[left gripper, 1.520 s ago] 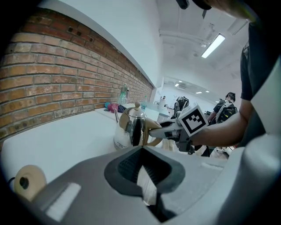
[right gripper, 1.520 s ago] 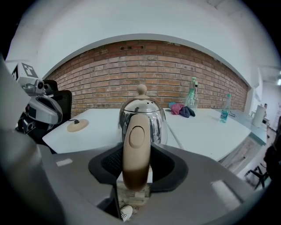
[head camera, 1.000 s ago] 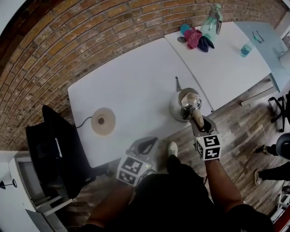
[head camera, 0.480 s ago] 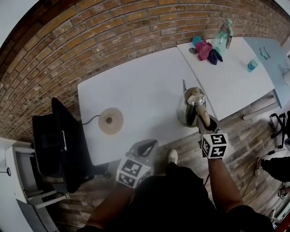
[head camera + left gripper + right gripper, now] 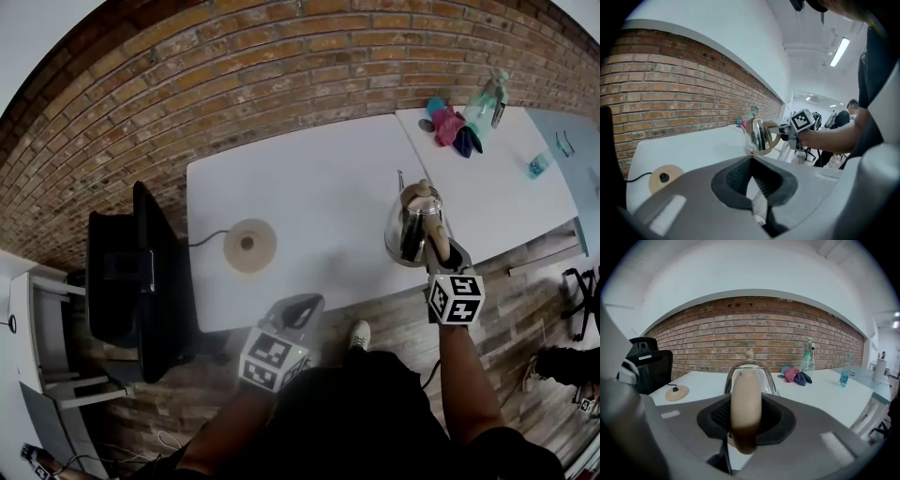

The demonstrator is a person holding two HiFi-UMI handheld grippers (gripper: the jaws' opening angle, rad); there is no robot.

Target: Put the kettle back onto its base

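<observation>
Kettle gripped on the right, its base still bare

Our right gripper (image 5: 746, 417) has its jaws closed on the kettle's beige handle (image 5: 746, 401); the kettle (image 5: 410, 230) stands upright in front of them, at the near edge of the white table (image 5: 319, 187), and we cannot tell whether its bottom is clear of the top; our left gripper (image 5: 752, 187) hangs low off the table edge, jaws drawn almost together with nothing between them; the round base (image 5: 249, 246), with its cord (image 5: 204, 243), sits well apart to the left with nothing on it. We judge the grasp made; the carry across and the setting down are still to do.
</observation>
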